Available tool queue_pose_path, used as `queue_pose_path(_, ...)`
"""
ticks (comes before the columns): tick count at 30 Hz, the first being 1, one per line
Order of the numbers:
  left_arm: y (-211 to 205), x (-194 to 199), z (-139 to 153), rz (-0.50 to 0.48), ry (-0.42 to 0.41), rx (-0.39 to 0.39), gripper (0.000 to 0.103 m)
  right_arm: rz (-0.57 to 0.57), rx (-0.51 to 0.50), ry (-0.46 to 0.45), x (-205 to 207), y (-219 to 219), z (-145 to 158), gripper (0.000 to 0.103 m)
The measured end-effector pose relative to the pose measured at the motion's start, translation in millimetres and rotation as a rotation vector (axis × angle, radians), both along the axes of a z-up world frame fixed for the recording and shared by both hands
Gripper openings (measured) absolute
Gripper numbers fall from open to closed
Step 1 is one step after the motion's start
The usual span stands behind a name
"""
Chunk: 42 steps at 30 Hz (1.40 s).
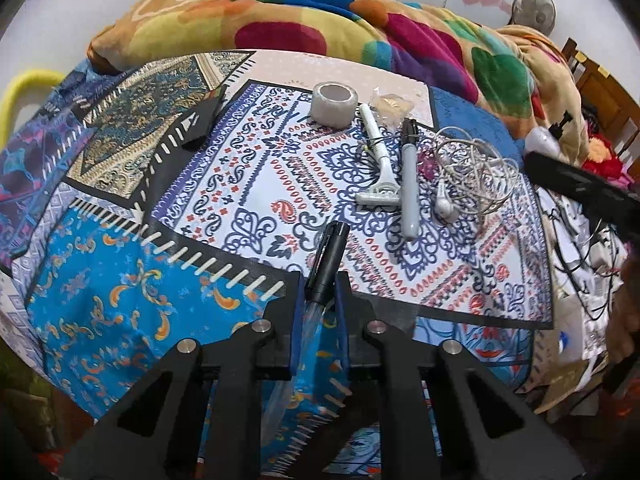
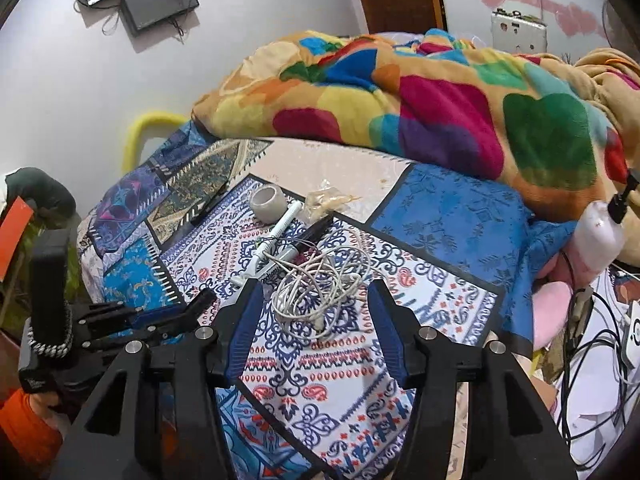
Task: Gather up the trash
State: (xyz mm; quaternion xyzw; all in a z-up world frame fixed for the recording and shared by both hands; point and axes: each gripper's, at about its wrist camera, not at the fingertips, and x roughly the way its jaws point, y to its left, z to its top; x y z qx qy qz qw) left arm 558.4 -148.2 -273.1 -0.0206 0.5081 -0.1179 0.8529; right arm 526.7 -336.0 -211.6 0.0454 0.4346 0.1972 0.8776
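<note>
My left gripper (image 1: 320,292) is shut on a clear pen with a black cap (image 1: 327,264), held above the patterned bedsheet (image 1: 248,184). It also shows at the left of the right wrist view (image 2: 188,308). On the sheet lie a tape roll (image 1: 334,102), a white razor (image 1: 378,160), a grey marker (image 1: 409,184), tangled white earphones (image 1: 476,172) and a crumpled clear wrapper (image 1: 390,104). My right gripper (image 2: 316,312) is open, its fingers on either side of the earphones (image 2: 320,284), just above them.
A colourful blanket (image 1: 360,28) is heaped behind the items. A spray bottle (image 2: 596,236) and loose black cables (image 2: 592,360) lie to the right. A yellow bar (image 2: 148,132) stands at the bed's far left edge.
</note>
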Motion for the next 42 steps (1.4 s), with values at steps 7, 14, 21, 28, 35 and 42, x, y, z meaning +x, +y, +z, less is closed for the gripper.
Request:
queue_pose_path(7, -17, 5, 0, -0.043, 0.001, -0.003, 0.014, -0.017, -0.042, 0.049, 20, 14, -32, 0.048)
queue_pose_path(14, -30, 3, -1, -0.102, -0.029, 0.082, 0.013, -0.004, -0.007, 0.052, 22, 8, -33, 0.009)
queue_pose_path(21, -25, 4, 0, -0.086, -0.022, 0.054, 0.013, 0.002, 0.045, -0.024, 8, 0, 4, 0.008)
queue_pose_path(28, -11, 0, 19, -0.014, -0.039, -0.019, 0.012, 0.022, 0.049, -0.114, -5, 0, 49, 0.008)
queue_pose_path(35, -5, -5, 45, 0.013, -0.082, -0.042, 0.012, 0.014, 0.065, -0.114, -15, -6, 59, 0.009)
queue_pose_path(42, -2, -6, 46, 0.02, -0.086, -0.046, 0.012, -0.021, -0.013, -0.004, -12, -20, 20, 0.009)
